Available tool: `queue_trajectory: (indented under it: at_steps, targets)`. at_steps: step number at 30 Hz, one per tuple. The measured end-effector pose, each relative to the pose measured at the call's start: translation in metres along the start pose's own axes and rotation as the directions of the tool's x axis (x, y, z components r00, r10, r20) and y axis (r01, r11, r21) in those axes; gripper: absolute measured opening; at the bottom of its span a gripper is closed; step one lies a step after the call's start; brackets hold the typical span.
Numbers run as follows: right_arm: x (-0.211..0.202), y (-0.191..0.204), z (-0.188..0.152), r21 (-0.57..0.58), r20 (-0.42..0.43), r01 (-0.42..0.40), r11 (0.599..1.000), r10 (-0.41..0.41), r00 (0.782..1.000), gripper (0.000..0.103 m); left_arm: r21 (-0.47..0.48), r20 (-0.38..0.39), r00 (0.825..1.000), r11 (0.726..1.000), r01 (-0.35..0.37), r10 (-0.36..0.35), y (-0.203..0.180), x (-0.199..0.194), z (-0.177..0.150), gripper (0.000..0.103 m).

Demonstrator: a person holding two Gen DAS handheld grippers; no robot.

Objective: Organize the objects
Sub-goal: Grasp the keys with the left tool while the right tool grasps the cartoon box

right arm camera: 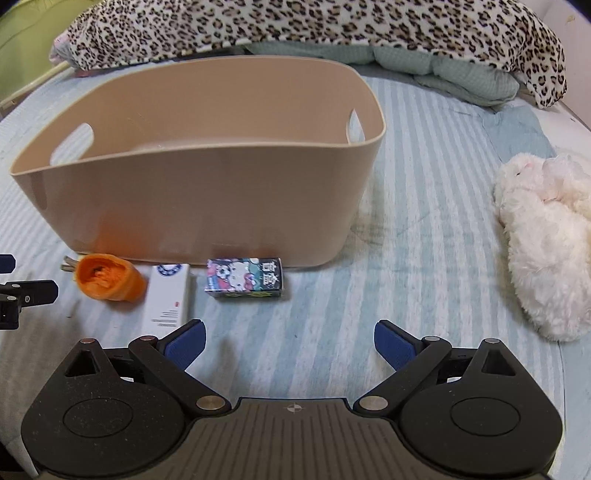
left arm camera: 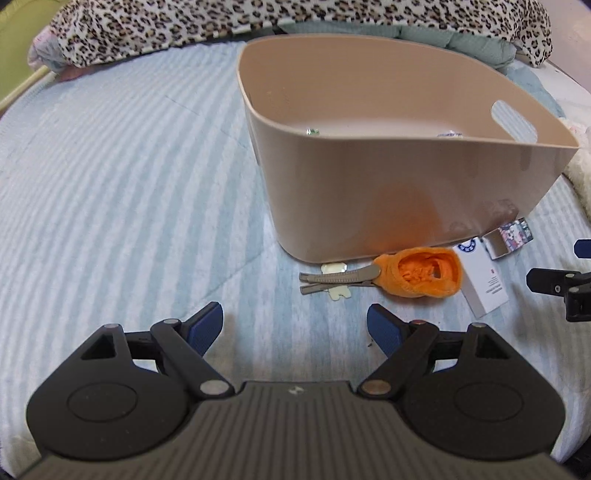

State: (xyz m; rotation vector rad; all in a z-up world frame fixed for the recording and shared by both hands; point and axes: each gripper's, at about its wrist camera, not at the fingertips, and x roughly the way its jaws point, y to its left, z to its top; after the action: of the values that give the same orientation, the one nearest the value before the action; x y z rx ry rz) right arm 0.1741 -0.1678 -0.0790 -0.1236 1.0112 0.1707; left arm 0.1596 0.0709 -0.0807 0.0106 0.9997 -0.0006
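A beige tub (left arm camera: 406, 184) (right arm camera: 203, 192) with handle slots stands on the striped bed. Along its near wall lie an orange plush hair clip (left arm camera: 417, 275) (right arm camera: 107, 277) with grey prongs (left arm camera: 340, 282), a white box (left arm camera: 480, 280) (right arm camera: 168, 295) and a cartoon-printed box (left arm camera: 511, 236) (right arm camera: 245, 278). My left gripper (left arm camera: 295, 328) is open just short of the clip's prongs, nothing between its fingers. My right gripper (right arm camera: 290, 341) is open wide below the cartoon box, its left fingertip (right arm camera: 188, 339) beside the white box's near end. Two small items (left arm camera: 313, 131) peek from the tub's floor.
A white plush toy (right arm camera: 546, 240) lies to the right of the tub. A leopard-print blanket (right arm camera: 295, 26) and a teal quilt (right arm camera: 443, 74) are piled behind it. The striped sheet (left arm camera: 129, 184) stretches left of the tub. A pale scrap (left arm camera: 334, 269) lies under the clip's prongs.
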Motion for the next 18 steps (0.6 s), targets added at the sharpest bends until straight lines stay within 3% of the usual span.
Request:
queue_trajectory:
  at_steps: [18]
  targets:
    - [0.036,0.014,0.011,-0.017,0.017,0.009,1.0,-0.009,1.0,0.099,-0.021,0.035,0.999,0.999,0.042,-0.042,0.003,0.038,0.008,0.088]
